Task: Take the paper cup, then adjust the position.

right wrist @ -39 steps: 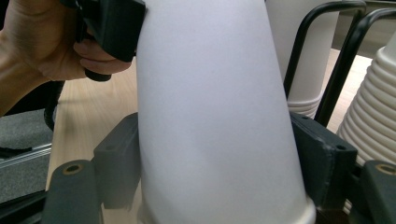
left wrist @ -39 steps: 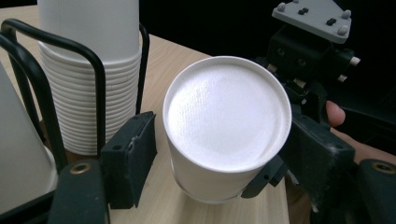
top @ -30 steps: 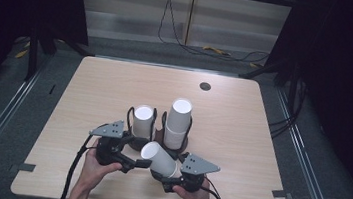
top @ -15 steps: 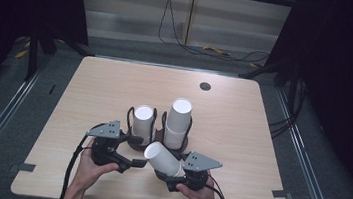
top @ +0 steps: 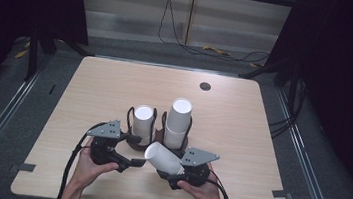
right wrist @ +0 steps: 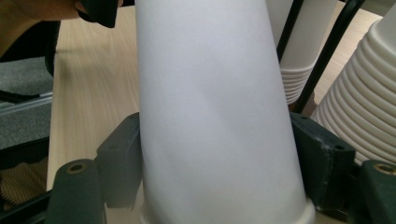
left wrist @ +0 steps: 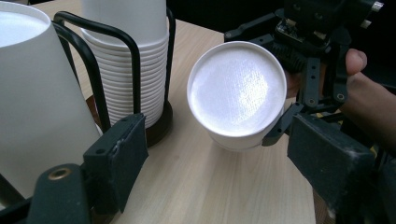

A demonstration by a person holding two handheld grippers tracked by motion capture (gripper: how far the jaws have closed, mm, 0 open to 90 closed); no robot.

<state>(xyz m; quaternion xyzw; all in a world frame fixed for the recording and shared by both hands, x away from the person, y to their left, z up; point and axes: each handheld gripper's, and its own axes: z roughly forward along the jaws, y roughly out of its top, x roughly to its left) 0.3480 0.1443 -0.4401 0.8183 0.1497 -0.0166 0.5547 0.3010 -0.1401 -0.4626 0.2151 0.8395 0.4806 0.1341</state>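
My right gripper is clamped on a white cup, a pad on each side of its wall, holding it tipped on its side above the table, base toward my left gripper; that one stands spread and holds nothing, its jaws wide before the cup's base; just beyond stand two stacks in black racks.

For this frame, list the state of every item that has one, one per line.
Held cup: on its side, clamped at the rim end, base toward the left gripper.
Right gripper: shut on the held cup.
Left gripper: open, holding nothing.
Shorter stack: upside down in its holder.
Taller stack: upside down in its holder.
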